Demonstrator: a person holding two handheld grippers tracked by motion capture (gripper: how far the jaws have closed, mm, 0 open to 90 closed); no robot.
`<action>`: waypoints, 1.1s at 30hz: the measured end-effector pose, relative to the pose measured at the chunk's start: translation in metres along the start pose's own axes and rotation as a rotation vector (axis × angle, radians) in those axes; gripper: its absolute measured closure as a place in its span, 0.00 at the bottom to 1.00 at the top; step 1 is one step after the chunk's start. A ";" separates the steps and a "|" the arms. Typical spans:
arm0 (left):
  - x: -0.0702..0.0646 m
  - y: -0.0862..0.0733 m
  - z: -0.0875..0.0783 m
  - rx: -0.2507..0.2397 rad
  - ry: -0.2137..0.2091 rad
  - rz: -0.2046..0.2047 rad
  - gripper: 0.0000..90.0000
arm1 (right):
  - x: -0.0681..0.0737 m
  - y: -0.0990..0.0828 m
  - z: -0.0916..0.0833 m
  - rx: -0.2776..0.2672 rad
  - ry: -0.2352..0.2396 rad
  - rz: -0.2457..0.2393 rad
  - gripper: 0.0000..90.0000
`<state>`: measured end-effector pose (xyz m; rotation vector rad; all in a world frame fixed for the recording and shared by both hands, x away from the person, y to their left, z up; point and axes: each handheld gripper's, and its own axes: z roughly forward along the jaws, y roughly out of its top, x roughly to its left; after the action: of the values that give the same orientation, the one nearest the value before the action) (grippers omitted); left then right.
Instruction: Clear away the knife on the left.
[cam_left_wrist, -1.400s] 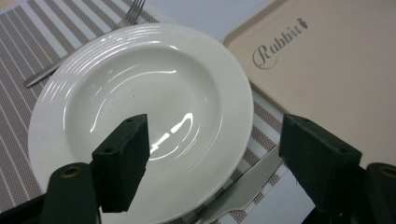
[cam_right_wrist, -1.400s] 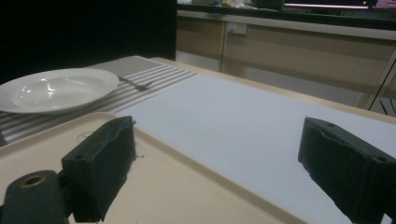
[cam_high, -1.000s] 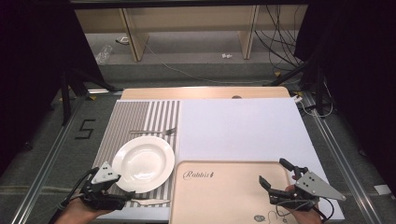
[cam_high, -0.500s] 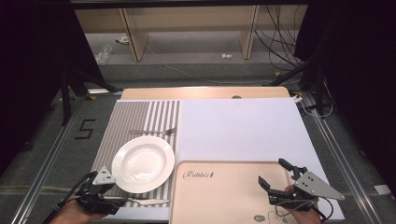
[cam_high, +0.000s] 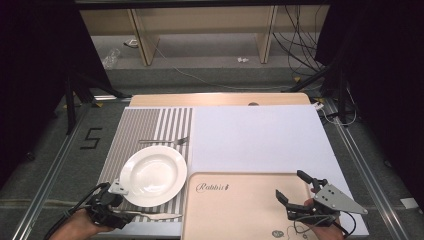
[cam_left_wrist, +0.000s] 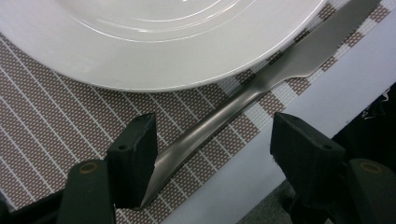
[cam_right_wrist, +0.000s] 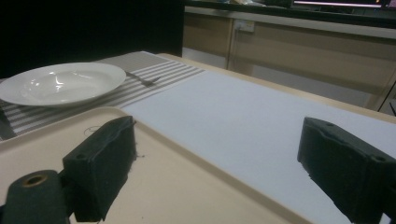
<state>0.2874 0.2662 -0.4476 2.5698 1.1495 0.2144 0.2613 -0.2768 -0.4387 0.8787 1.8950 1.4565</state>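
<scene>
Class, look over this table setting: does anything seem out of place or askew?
Yes. The fork lies crosswise beyond the white plate on the striped placemat, not beside it. The knife lies crosswise at the plate's near edge, its handle between the open jaws of the left gripper.

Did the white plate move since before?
Yes. The plate slid a little toward the near-left, away from the fork lying on the striped mat, which stayed put.

White plate on grey-and-white striped mat; beige tray; silver knife; black tongs.
</scene>
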 end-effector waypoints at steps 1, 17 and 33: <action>0.001 0.000 0.002 0.003 -0.002 0.004 0.35 | 0.000 0.000 0.000 0.000 0.000 0.000 0.14; 0.004 0.008 0.016 0.065 -0.041 0.048 0.47 | 0.002 0.000 0.002 0.011 0.014 -0.015 0.15; -0.001 0.019 0.023 0.154 -0.039 0.148 0.60 | 0.002 -0.001 0.002 0.019 0.023 -0.021 0.16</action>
<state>0.3061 0.2483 -0.4622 2.7837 0.9981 0.1127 0.2618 -0.2743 -0.4400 0.8512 1.9325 1.4439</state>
